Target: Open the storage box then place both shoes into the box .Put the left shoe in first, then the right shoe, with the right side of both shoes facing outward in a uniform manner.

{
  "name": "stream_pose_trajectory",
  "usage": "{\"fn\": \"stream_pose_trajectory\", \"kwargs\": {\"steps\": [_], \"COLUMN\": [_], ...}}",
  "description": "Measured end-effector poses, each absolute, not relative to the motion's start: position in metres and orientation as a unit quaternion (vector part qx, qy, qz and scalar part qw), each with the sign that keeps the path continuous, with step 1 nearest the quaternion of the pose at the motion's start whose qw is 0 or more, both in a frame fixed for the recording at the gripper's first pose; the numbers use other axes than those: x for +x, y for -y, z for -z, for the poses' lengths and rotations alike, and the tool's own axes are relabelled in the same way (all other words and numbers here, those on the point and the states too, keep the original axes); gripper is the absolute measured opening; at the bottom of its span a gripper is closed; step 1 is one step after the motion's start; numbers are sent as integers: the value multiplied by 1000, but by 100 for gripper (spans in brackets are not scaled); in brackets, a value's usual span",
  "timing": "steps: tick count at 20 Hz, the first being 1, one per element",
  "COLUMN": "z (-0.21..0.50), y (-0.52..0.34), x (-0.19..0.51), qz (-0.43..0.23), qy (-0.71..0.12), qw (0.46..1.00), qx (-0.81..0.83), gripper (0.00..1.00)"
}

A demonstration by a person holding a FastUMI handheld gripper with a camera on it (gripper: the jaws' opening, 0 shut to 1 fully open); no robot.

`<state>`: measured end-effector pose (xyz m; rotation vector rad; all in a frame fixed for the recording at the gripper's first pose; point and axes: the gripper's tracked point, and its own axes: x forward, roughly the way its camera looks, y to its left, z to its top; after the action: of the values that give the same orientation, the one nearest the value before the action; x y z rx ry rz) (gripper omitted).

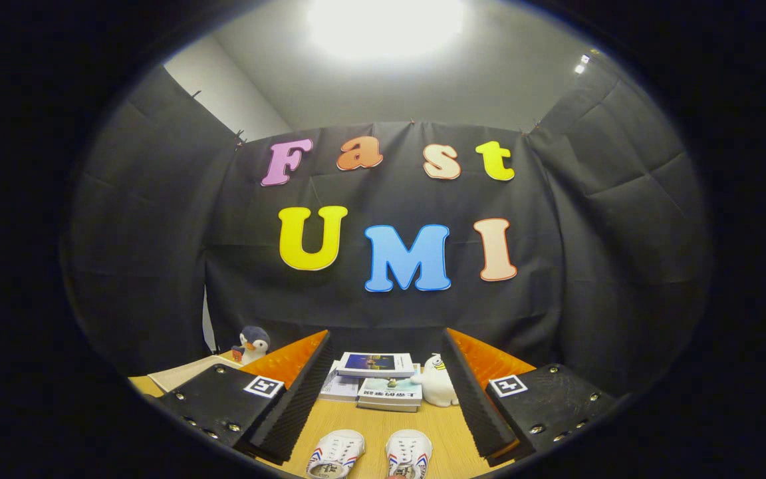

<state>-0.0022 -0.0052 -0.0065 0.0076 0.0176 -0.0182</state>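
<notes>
The wooden table (383, 426) carries all items, its far edge meeting the booth's black cloth wall. Near that far edge, at mid-width, lies a stack of books (376, 384), flat, the top volume slightly askew on those beneath. Touching the stack's right side is a white plush toy (437, 382) with yellow markings. Toward the table's far left corner stands a penguin plush (251, 344), upright, beside a pale flat sheet (187, 372). On the near part of the table sit two shoes, side by side and apart: the left-hand shoe (335, 454) and the right-hand shoe (409, 456). Both are white canvas trainers with white laces and red-and-blue side stripes; their heels are cut off from sight. Each shoe's long axis runs from the near edge toward the far edge, toes toward the books, roughly parallel. The gripper (383, 412) is held above the table and level, looking toward the wall; its fingers are spread wide, pinching nothing, with the shoes and books lying between them.
</notes>
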Motion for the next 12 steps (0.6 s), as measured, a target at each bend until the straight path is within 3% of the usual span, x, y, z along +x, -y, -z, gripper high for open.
{"fn": "stream_pose_trajectory", "kwargs": {"steps": [12], "z": [64], "y": [-33], "x": [0], "qz": [-47], "qy": [-94], "qw": [980], "qx": [167], "gripper": [98]}}
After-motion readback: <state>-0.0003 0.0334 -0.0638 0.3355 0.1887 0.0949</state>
